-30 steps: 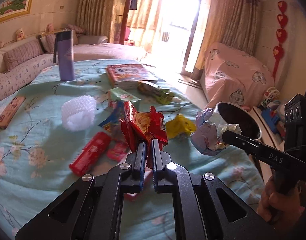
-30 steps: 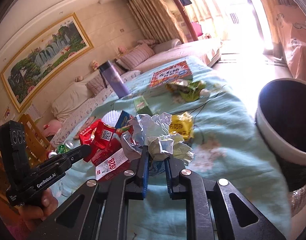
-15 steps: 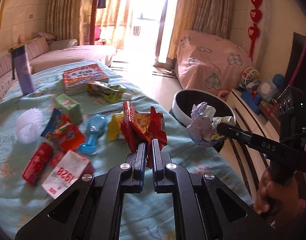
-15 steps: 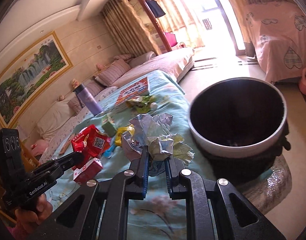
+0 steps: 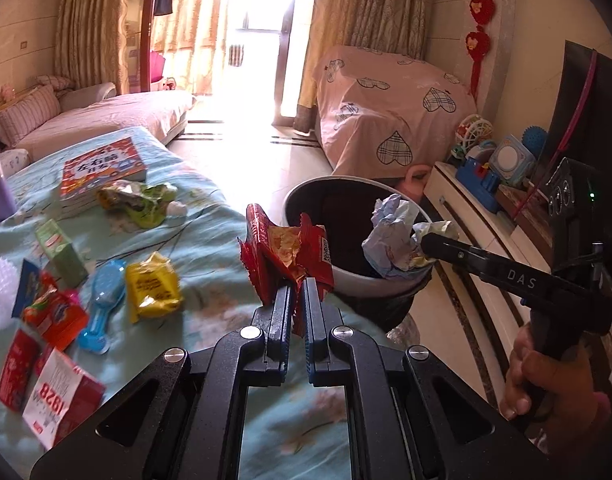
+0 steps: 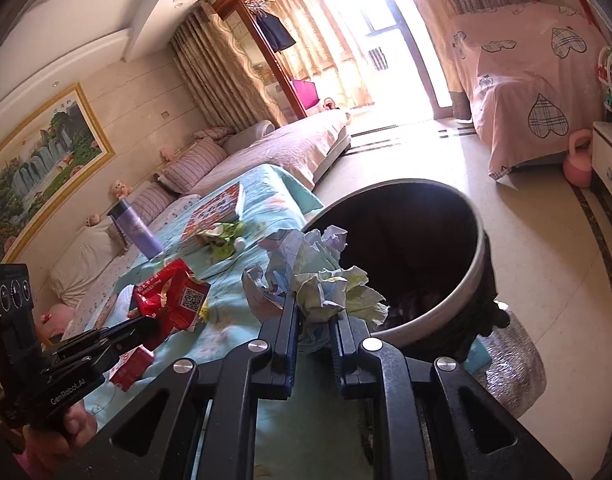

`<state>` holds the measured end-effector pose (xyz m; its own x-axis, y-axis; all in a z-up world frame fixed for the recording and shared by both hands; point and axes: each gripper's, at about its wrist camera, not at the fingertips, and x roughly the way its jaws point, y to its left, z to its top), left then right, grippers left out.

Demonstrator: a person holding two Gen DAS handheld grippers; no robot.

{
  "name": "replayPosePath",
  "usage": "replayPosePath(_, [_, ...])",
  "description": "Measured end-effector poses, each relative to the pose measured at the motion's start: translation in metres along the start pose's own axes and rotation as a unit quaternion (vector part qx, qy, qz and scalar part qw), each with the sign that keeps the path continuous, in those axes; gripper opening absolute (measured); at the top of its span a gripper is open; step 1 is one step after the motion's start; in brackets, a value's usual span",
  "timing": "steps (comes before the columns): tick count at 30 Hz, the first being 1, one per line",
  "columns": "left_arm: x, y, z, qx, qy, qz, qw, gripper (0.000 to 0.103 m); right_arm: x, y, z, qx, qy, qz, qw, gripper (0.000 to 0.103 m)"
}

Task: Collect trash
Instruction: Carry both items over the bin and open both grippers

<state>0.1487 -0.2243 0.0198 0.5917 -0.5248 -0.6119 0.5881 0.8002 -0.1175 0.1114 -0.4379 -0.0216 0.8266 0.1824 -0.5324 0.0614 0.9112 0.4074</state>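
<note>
Right wrist view shows your right gripper (image 6: pixel 314 312) clamped on crumpled paper (image 6: pixel 306 276) at the bin (image 6: pixel 434 320) rim; your left gripper (image 5: pixel 299 296) pinches a red wrapper (image 5: pixel 285 252) nearby. Neither is dropped yet, and wrappers like the yellow packet (image 5: pixel 151 284) remain on the table (image 5: pixel 209 240)

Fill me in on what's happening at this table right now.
A person is clearing trash with a handheld claw in each hand. The left claw is shut on a red snack wrapper; the right claw is shut on a wad of crumpled paper. Both are held near the round trash bin beside the table. More wrappers, a book and a purple bottle lie on the table.
</note>
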Motion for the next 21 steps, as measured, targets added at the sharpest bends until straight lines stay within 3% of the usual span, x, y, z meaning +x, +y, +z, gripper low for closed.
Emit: replayPosePath(21, [0.082, -0.039, 0.039, 0.019, 0.037, -0.027, 0.9988, 0.006, 0.032, -0.049, 0.034, 0.005, 0.016, -0.043, 0.999, 0.015])
